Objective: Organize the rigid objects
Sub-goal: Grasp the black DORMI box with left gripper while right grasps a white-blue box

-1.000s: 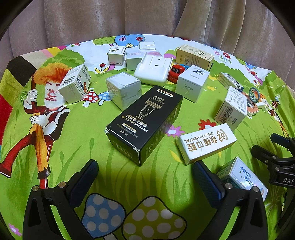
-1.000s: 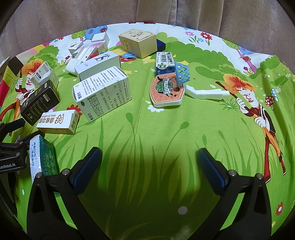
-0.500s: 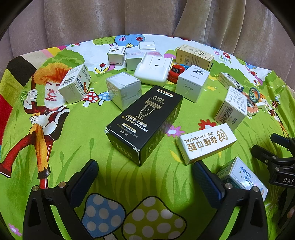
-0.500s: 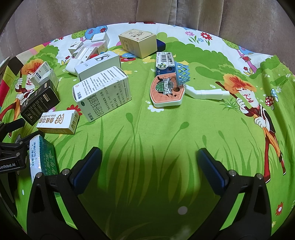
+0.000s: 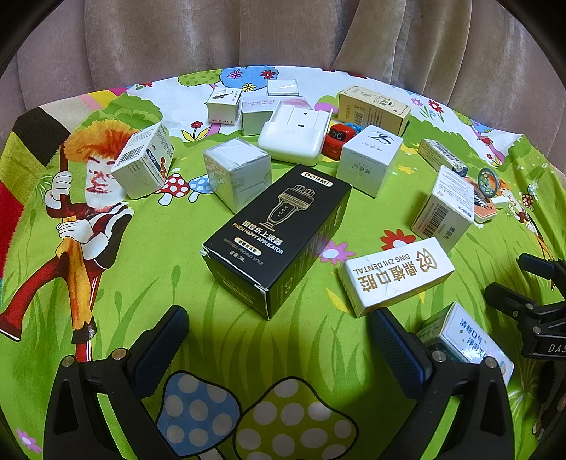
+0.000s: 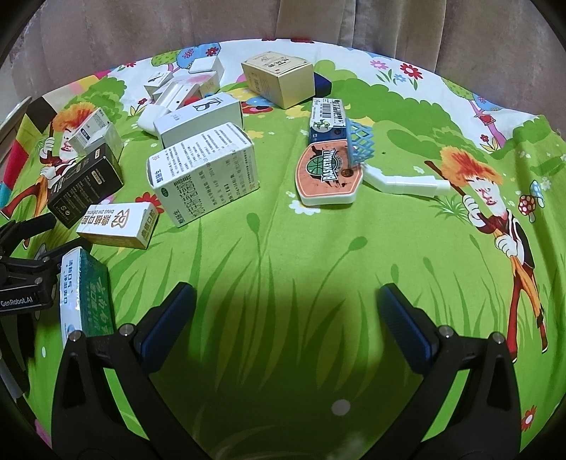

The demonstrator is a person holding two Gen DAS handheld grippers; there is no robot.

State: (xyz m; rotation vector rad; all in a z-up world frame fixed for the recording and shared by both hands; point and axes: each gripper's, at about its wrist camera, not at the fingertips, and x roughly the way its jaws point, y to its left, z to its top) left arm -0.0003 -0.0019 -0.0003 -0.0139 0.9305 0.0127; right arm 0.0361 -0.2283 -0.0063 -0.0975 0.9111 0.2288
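Both the left gripper and right gripper hang spread, empty; reaching for the black box could knock the white box beside it.

Cartoon-printed green tablecloth; pinkish curtain behind.

A green cloth printed with grass blades, spotted mushrooms, flowers and an orange-haired cartoon figure in red covers the surface. The applicator box is black with gold print. The dental box is white with gold lettering. The basketball toy is orange and white with a blue net. The curtain is dusty pink. Gripper pads are blue on black
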